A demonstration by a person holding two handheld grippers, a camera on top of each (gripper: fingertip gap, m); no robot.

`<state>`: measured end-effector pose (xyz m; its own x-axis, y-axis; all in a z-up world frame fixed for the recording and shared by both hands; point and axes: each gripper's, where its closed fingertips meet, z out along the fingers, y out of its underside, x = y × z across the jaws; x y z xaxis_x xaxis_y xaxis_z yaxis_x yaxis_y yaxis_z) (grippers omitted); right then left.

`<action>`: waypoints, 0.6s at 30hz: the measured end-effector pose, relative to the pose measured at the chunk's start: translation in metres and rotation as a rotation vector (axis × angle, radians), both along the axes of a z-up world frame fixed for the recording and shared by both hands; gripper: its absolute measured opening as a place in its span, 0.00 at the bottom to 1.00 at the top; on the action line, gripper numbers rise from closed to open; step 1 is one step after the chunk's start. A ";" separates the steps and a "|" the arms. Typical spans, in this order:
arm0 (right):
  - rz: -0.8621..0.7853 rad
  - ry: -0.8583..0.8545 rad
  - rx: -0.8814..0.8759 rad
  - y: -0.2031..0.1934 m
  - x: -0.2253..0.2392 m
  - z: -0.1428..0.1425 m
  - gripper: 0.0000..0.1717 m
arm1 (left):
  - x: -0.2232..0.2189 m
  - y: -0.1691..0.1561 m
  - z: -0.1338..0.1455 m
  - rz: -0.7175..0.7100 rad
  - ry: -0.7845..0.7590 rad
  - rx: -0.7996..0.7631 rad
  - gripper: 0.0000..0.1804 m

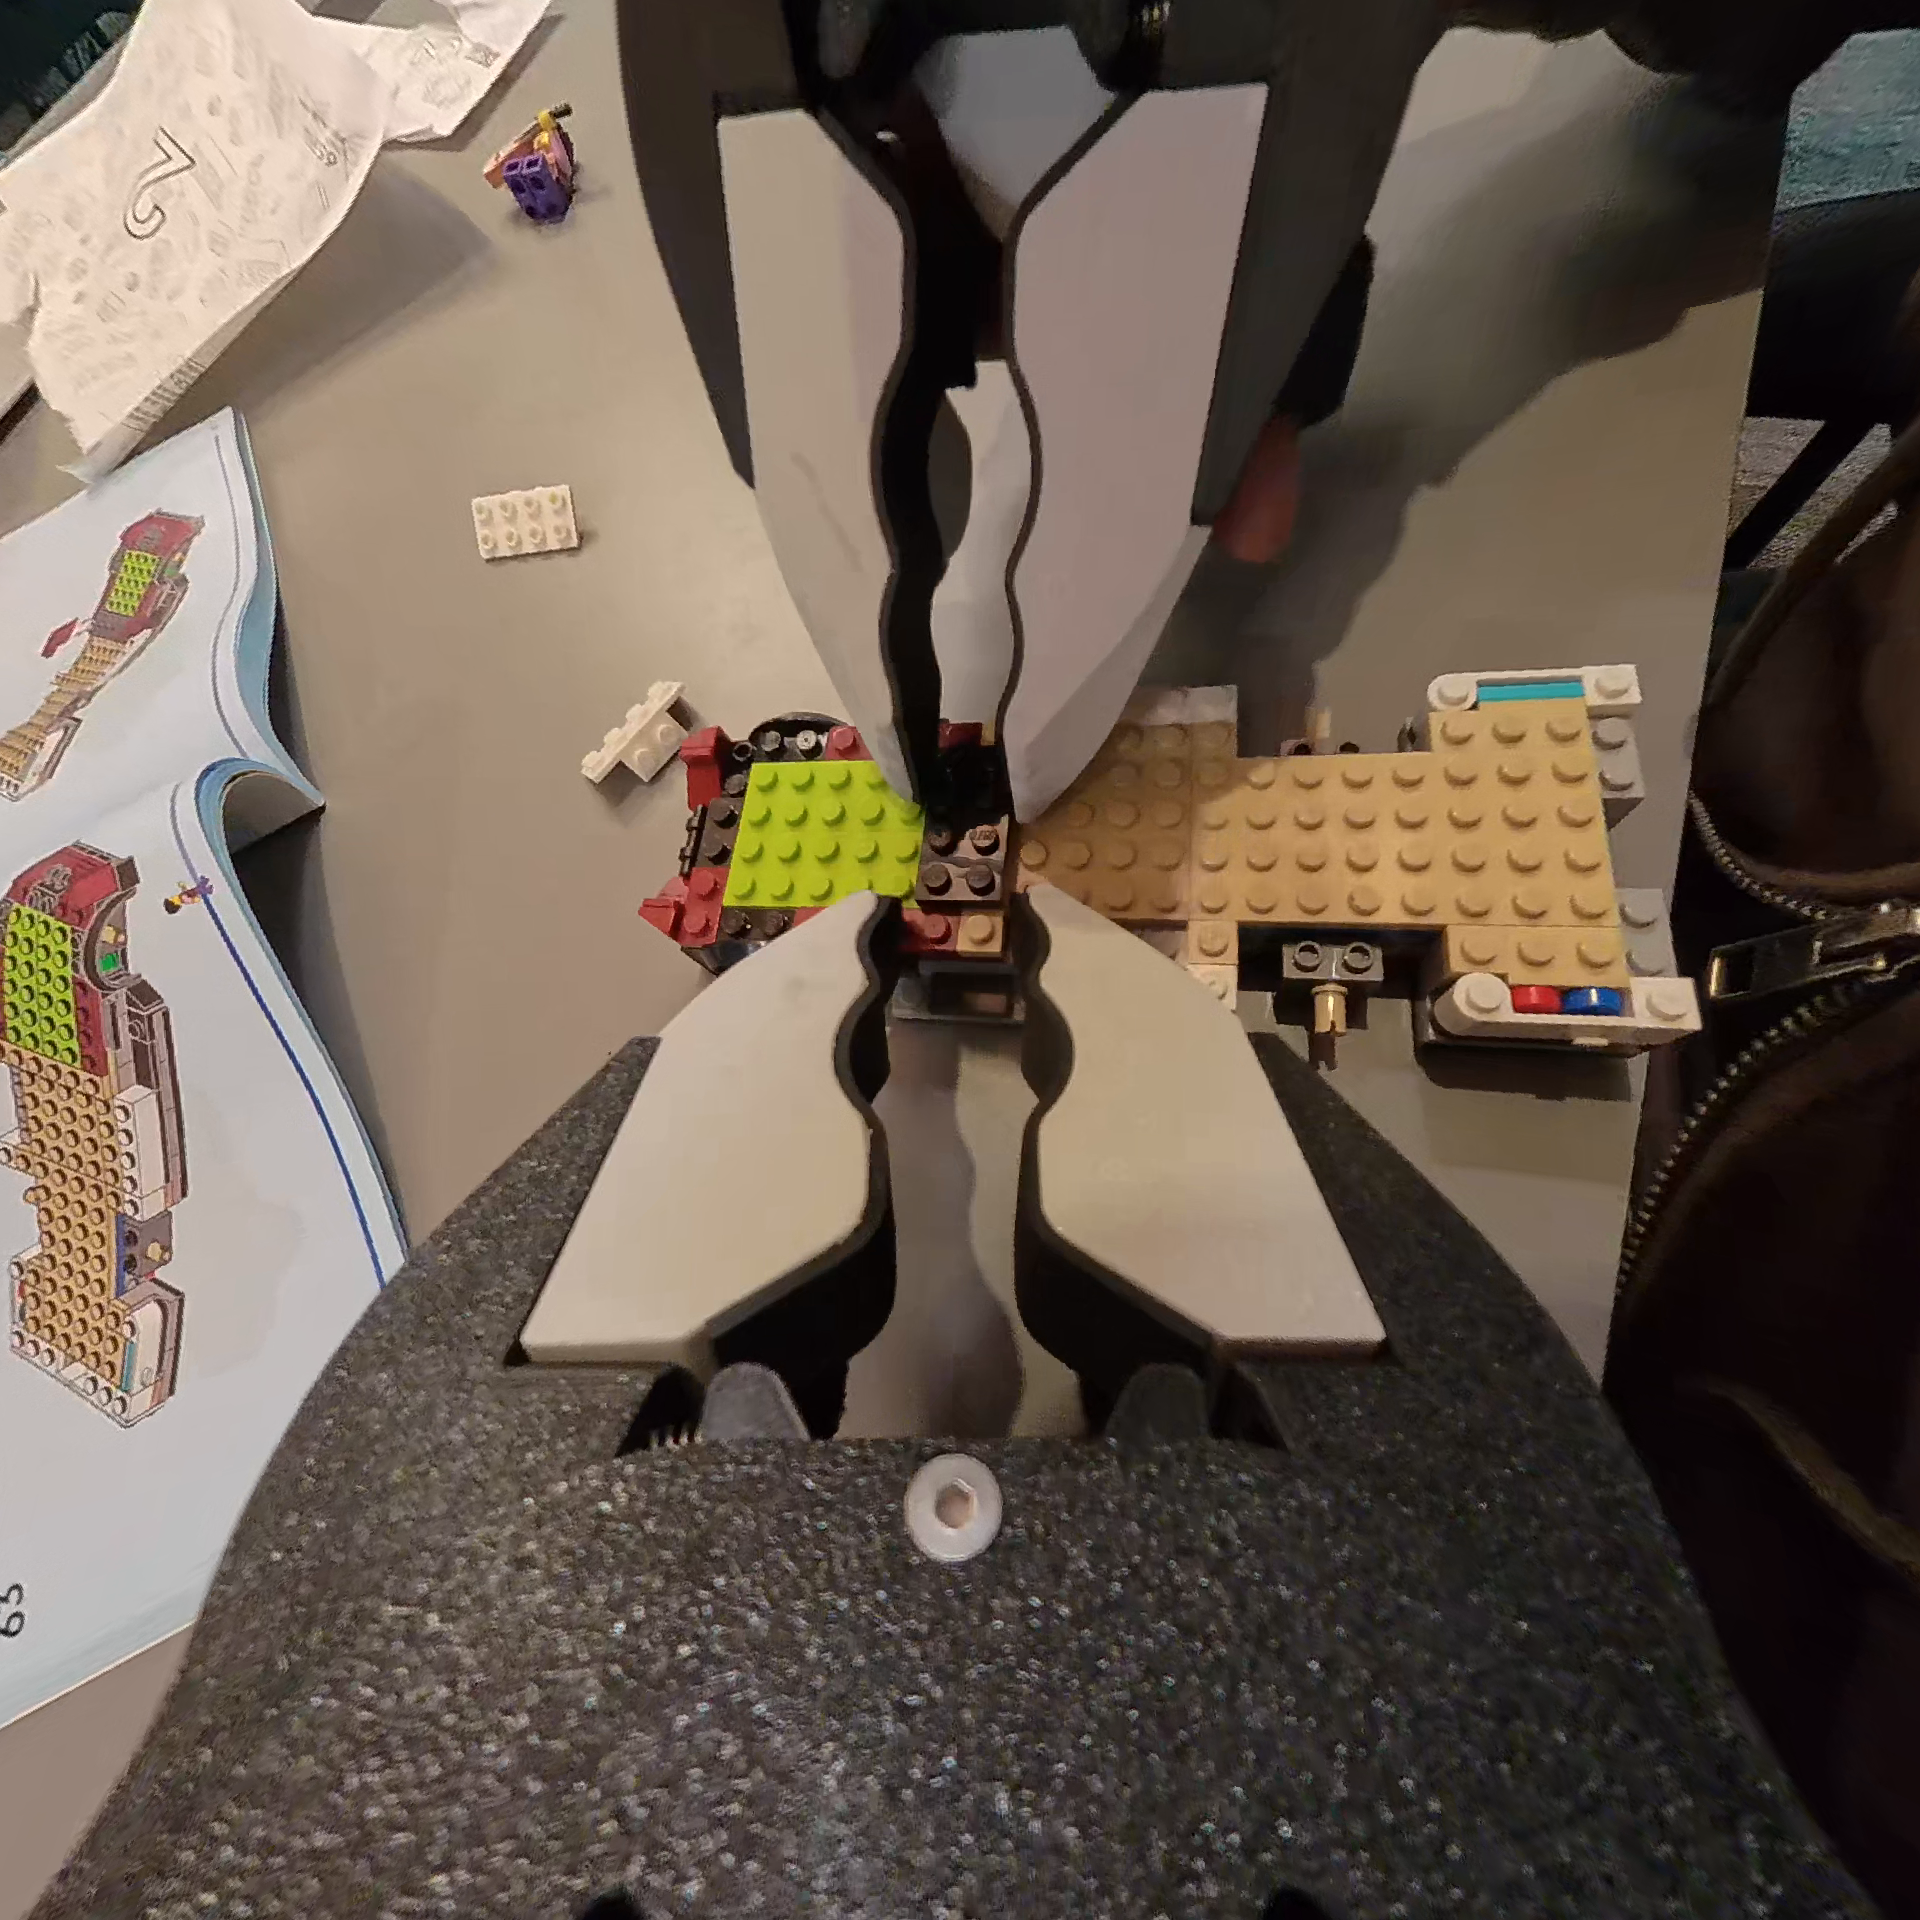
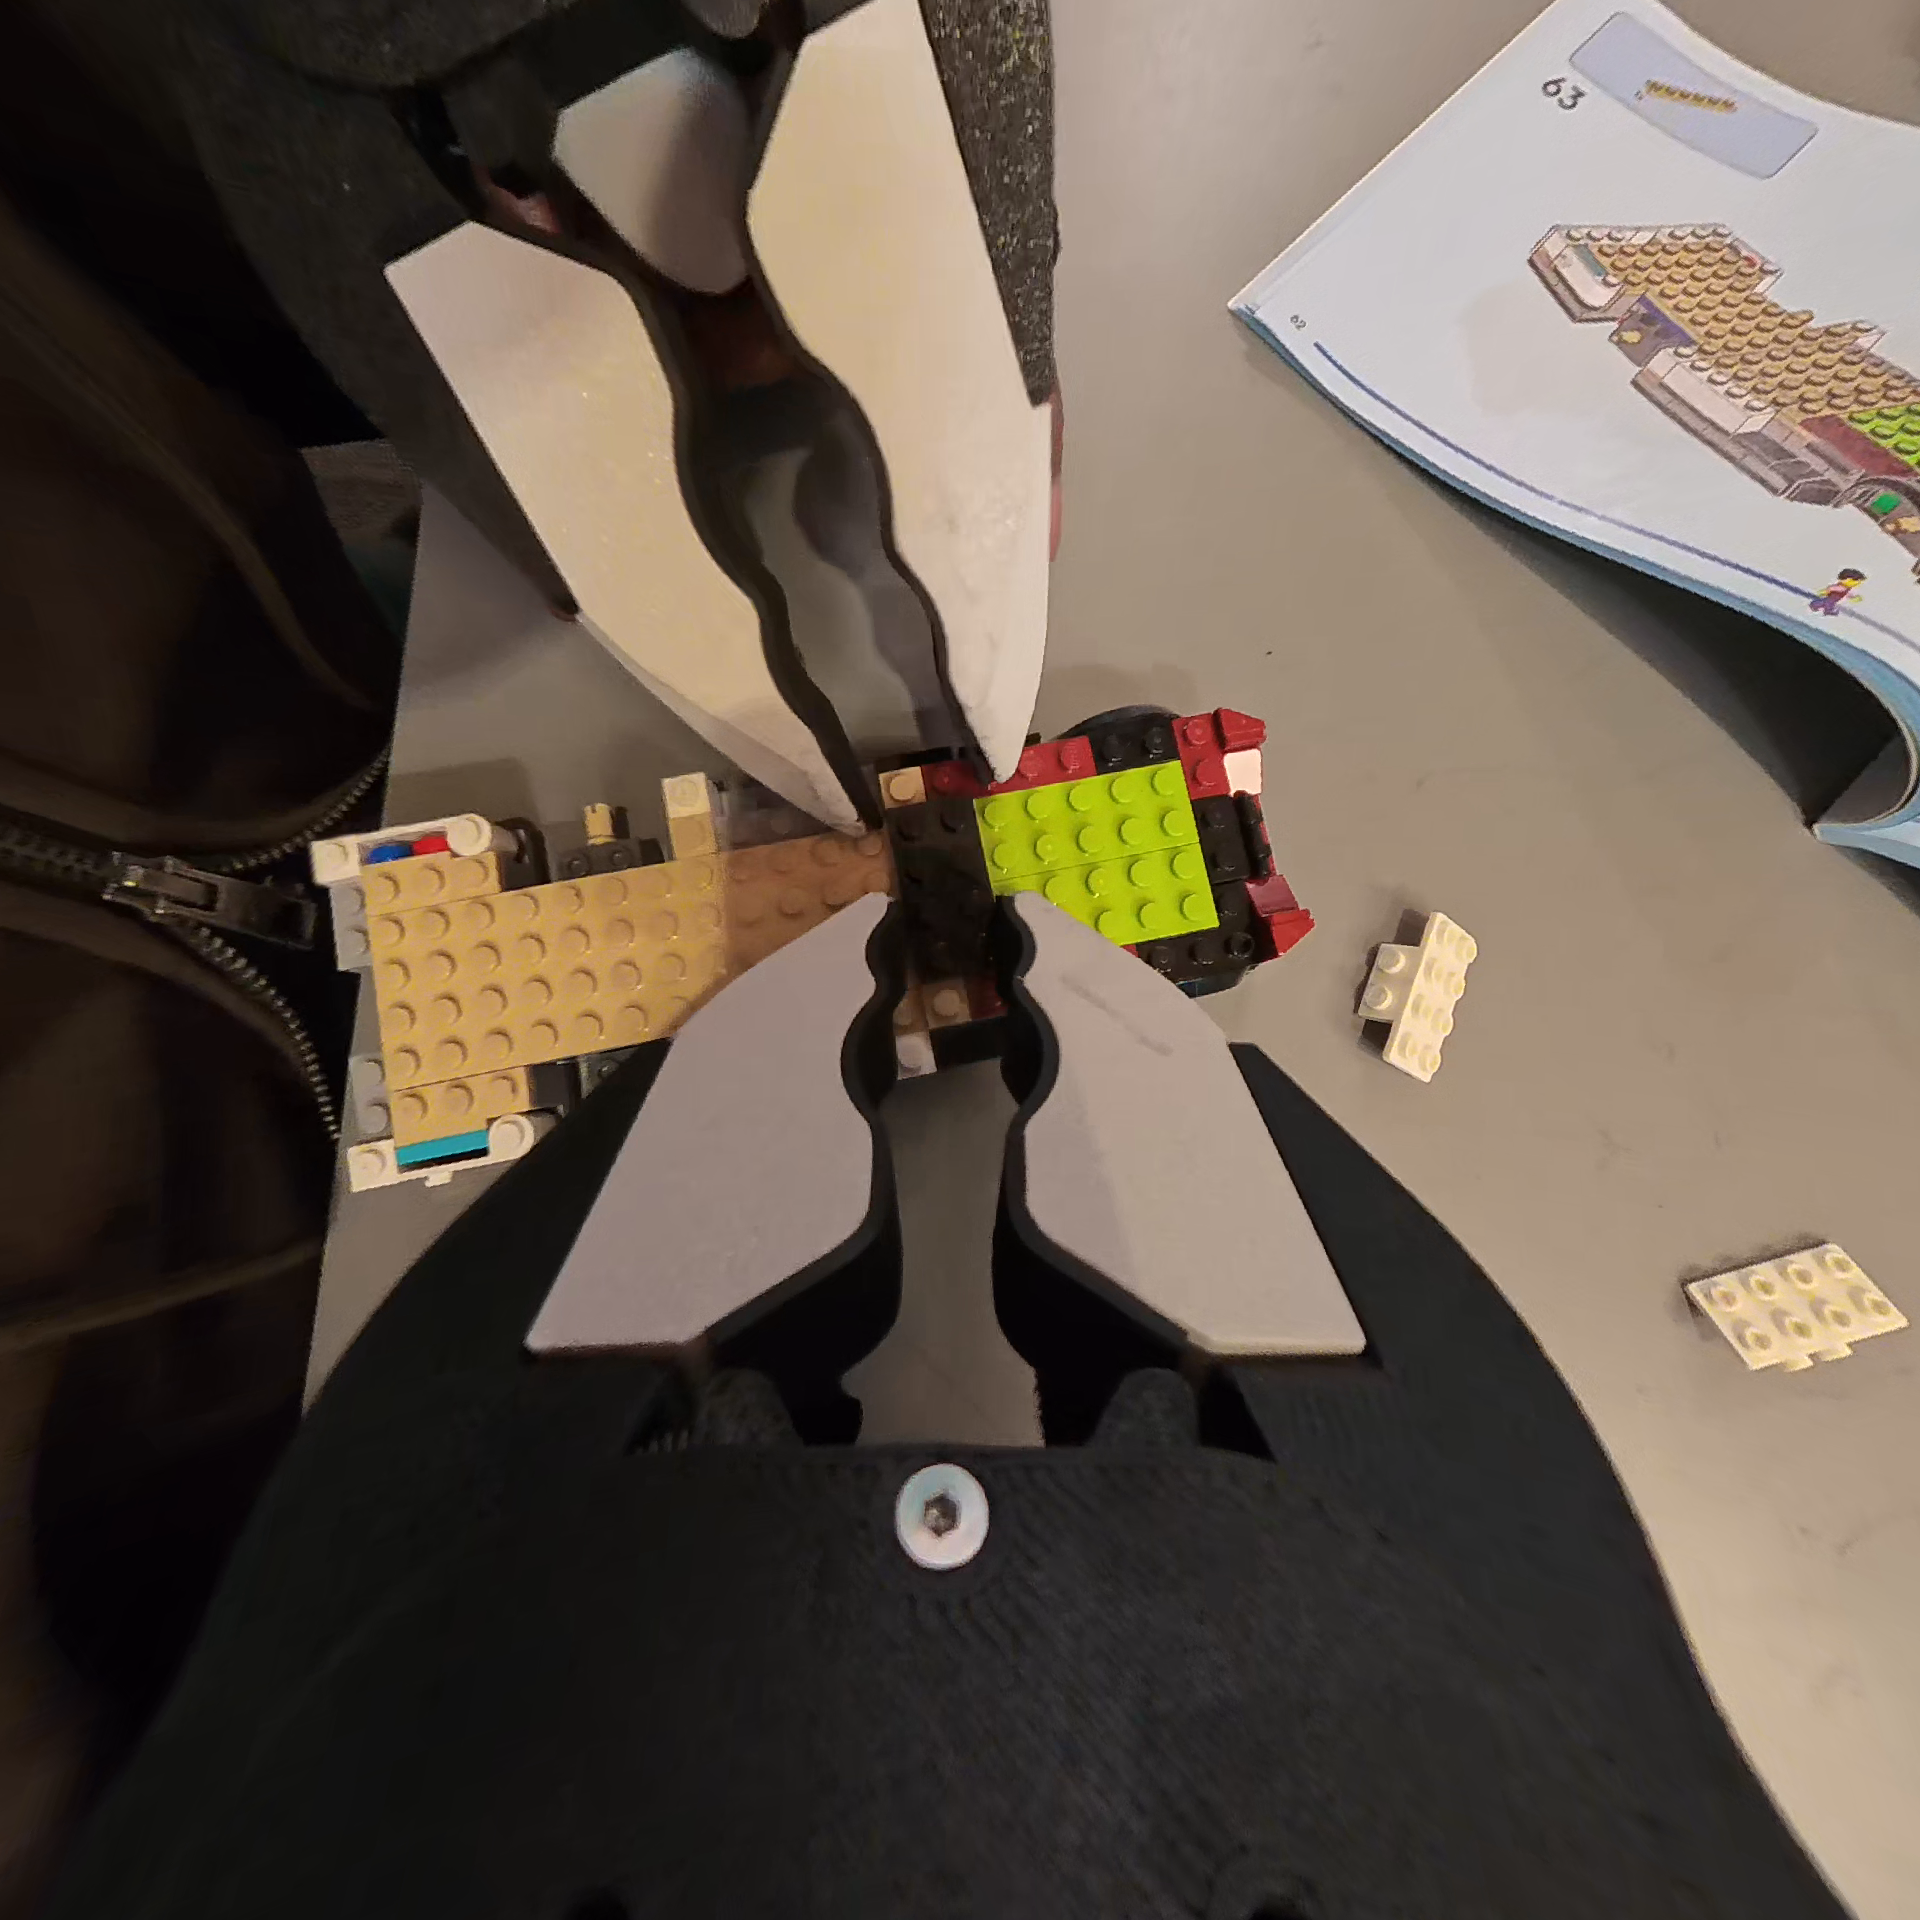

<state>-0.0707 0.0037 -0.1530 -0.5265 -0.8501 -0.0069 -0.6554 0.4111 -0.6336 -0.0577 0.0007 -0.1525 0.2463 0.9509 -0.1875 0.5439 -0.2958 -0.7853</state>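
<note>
Right up close, left claw (image 1: 956, 920), grey fingers (image 1: 748, 1122) narrowed onto the near edge of the long brick-built model (image 1: 1299, 842), at its thin waist, one tip either side of a dark red stud and a tan stud. Looks closed on the model there, pads against the bricks.

Flat on the grey desk (image 1: 468, 727), lying crosswise: lime green studded plate (image 1: 821, 842) with dark red and black trim to the left of the waist, wide tan studded deck (image 2: 520, 956) to the right, white corner pieces with one red and one blue round stud at the far right end.

Coming in from the opposite side, right claw (image 2: 945, 925), nose to nose with the left. Tips astride the black studded section (image 2: 940, 831) between green and tan, closed snugly on it.

Beside the deck, dark zipped jacket (image 1: 1787, 1039).

Further left on the desk, small white bracket brick (image 1: 639, 732) just beside the red nose; flat white studded plate (image 1: 525, 520) well apart. Open pale blue instruction booklet (image 1: 125, 1039) at the left edge. Beyond, crumpled white paper sheets (image 1: 187, 229) and a tiny purple brick build (image 1: 535, 171).
</note>
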 end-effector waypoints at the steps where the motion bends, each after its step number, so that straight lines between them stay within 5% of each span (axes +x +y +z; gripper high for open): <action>1: 0.006 -0.008 0.012 0.000 0.000 0.000 0.09 | 0.000 -0.001 0.000 -0.001 0.000 -0.005 0.12; 18: 0.075 -0.072 0.122 0.004 0.006 0.001 0.09 | -0.007 0.009 0.000 -0.088 -0.016 0.090 0.09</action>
